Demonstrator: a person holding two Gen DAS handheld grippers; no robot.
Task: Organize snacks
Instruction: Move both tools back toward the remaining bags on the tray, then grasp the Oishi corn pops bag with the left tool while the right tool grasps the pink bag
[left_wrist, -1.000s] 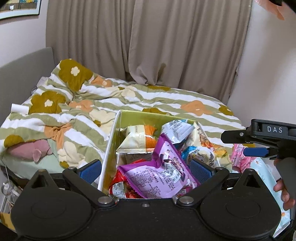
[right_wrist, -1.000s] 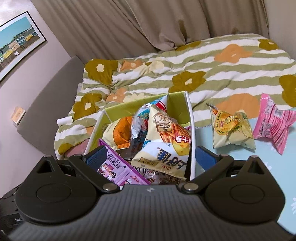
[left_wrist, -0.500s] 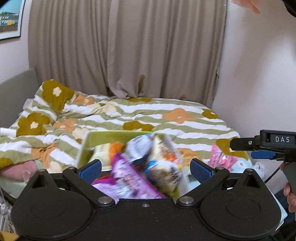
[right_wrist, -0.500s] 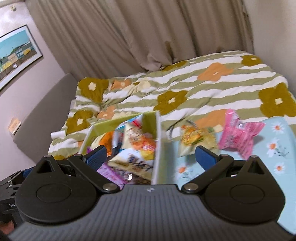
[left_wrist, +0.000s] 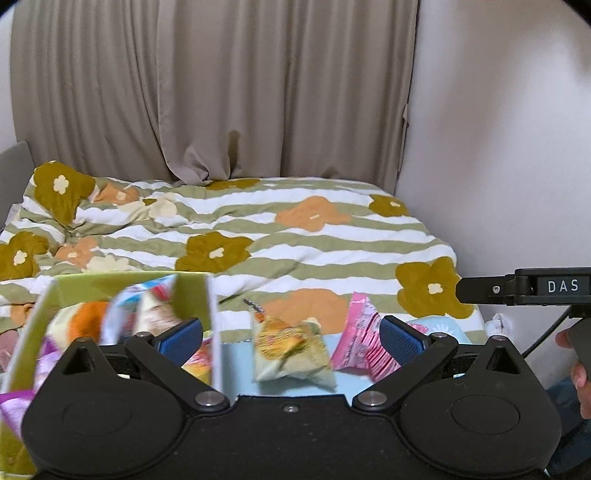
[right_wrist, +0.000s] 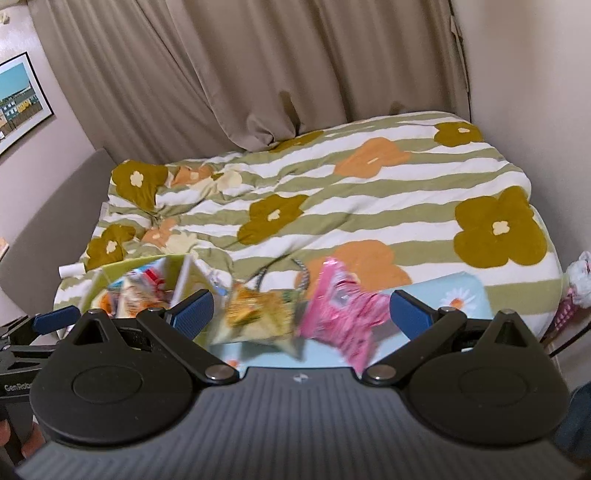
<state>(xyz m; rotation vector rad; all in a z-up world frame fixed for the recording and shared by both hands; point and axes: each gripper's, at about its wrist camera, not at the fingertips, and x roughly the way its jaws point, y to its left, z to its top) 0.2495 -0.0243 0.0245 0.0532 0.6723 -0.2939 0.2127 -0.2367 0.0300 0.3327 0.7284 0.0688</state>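
A green box (left_wrist: 192, 291) (right_wrist: 110, 271) filled with several snack bags stands at the left on the bed. Right of it, on a light blue daisy cloth (left_wrist: 236, 365) (right_wrist: 461, 291), lie a yellow-green snack bag (left_wrist: 291, 347) (right_wrist: 258, 317) and a pink snack bag (left_wrist: 360, 343) (right_wrist: 343, 310). My left gripper (left_wrist: 291, 336) is open, held above and short of the two loose bags. My right gripper (right_wrist: 301, 312) is open too, with both loose bags showing between its blue pads (right_wrist: 192, 310), nothing gripped. The right gripper's body (left_wrist: 524, 286) shows at the right edge of the left wrist view.
A striped flower duvet (left_wrist: 295, 229) (right_wrist: 351, 192) covers the bed up to beige curtains (left_wrist: 221, 92). A white wall (left_wrist: 498, 147) bounds the right side. A grey headboard (right_wrist: 48, 221) and a framed picture (right_wrist: 18, 99) are on the left. A person's hand (left_wrist: 580, 373) holds the right gripper's handle.
Both grippers have swung right and lifted, away from the green box. The loose yellow-green and pink bags now sit between the fingers. Both stayed open.
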